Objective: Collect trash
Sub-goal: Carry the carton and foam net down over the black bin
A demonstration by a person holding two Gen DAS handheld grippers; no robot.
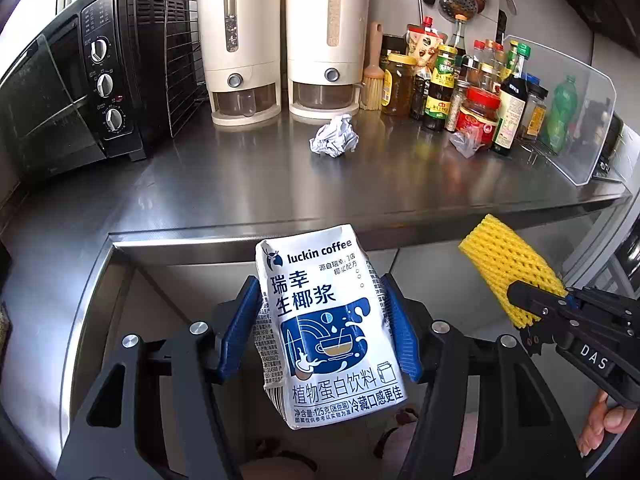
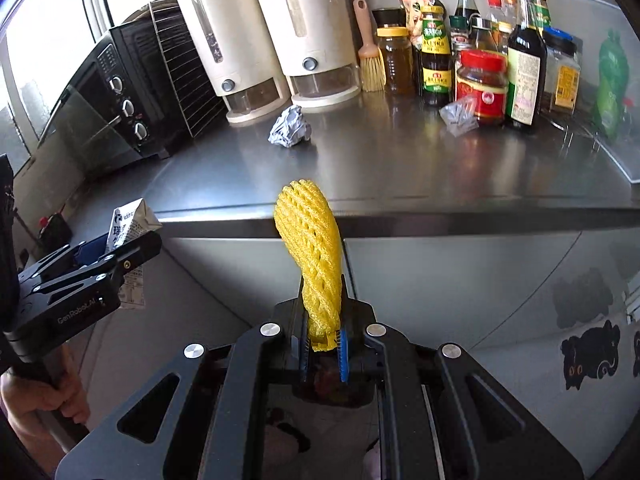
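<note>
Left tool (image 1: 326, 328) pinches upright carton (image 1: 326, 328); right tool (image 2: 324, 344) pinches upright yellow foam net (image 2: 310, 252); its pads visible only right view.

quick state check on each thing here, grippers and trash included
left gripper: shut on the milk carton
milk carton: dented, held off the counter
right gripper: shut on the foam net
foam net: yellow, pinched at its lower end
crumpled paper: lying on the counter
plastic wrapper: lying by the red-lidded jar
</note>
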